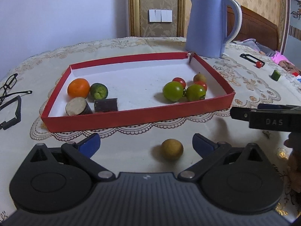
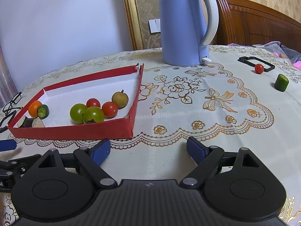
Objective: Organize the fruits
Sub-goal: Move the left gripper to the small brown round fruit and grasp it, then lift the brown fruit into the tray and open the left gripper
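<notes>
A red tray [image 1: 131, 117] with a white floor holds an orange [image 1: 78, 88], a green cut piece [image 1: 98, 91] and two dark cane pieces [image 1: 106, 105] on its left. On its right sit two green tomatoes [image 1: 173, 91], two red cherry tomatoes [image 1: 179, 81] and a longan [image 1: 199, 77]. Another longan [image 1: 172, 148] lies on the tablecloth between the fingers of my open left gripper [image 1: 146, 145], touching neither pad. My right gripper [image 2: 148, 148] is open over bare cloth, right of the tray [image 2: 75, 131]. A cherry tomato [image 2: 259, 68] and a cucumber piece [image 2: 281, 82] lie far right.
A blue kettle [image 2: 184, 24] stands behind the tray's far right corner. Glasses [image 1: 9, 86] lie at the table's left edge. A black frame [image 2: 255, 62] sits by the loose cherry tomato. The right gripper's finger [image 1: 263, 114] reaches into the left wrist view.
</notes>
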A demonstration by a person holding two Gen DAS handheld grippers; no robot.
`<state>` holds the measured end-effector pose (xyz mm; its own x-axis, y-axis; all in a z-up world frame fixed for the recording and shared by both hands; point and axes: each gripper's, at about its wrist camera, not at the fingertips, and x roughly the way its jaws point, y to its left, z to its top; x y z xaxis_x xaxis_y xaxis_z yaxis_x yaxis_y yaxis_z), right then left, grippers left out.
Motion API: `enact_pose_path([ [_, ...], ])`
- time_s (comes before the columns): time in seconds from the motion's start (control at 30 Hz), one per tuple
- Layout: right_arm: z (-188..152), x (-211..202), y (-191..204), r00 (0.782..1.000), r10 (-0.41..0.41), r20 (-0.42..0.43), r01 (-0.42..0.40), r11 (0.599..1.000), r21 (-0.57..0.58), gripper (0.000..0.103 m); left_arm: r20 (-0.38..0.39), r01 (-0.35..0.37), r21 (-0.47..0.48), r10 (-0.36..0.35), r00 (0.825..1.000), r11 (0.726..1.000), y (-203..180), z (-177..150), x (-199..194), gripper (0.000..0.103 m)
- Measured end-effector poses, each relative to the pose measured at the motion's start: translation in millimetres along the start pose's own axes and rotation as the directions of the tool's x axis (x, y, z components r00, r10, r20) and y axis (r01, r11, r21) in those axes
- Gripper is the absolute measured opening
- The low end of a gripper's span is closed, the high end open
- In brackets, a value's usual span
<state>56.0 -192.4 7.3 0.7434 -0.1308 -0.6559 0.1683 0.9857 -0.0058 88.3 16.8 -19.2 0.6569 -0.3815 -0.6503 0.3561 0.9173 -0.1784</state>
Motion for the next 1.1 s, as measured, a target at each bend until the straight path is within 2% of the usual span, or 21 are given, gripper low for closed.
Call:
enact_pose_path([
  [0.13,-0.1,0.0,0.1,1.000,0.000,0.000,0.000,1.000,0.000,0.088,0.008,-0.022,0.027,0.022,1.000,0.999,-4.8,-3.1,2.4,0.100],
  [0.23,-0.2,0.0,0.1,1.000,-0.001,0.000,0.001,1.000,-0.001,0.088,-0.013,-0.018,0.035,0.018,1.000,0.999,-6.4,-4.7,7.8,0.085],
  [0.5,-0.3,0.2,0.6,1.000,-0.002,-0.001,0.002,1.000,-0.005,0.088,0.001,-0.008,0.034,0.008,1.000,0.999,-7.0,-7.8,8.1,0.082],
  [0.6,-0.4,0.2,0.7,1.000,-0.003,-0.001,0.003,1.000,-0.007,0.088,0.003,0.017,0.029,-0.017,1.000,0.999,-6.6,-8.8,6.5,0.073],
  [0.77,-0.4,0.4,0.8,1.000,-0.004,-0.002,0.004,1.000,-0.009,0.088,0.006,0.070,0.036,-0.071,0.997,0.997,-9.7,-9.2,3.1,0.045],
  [0.93,-0.4,0.4,1.2,1.000,-0.005,-0.002,0.005,1.000,-0.009,0.088,0.005,0.108,0.059,-0.109,0.994,0.992,-14.4,-9.4,0.8,0.024],
  [1.1,-0.5,0.4,1.0,1.000,-0.004,-0.001,0.004,1.000,-0.008,0.088,0.007,0.114,0.072,-0.115,0.993,0.991,-15.6,-9.7,-0.1,0.024],
])
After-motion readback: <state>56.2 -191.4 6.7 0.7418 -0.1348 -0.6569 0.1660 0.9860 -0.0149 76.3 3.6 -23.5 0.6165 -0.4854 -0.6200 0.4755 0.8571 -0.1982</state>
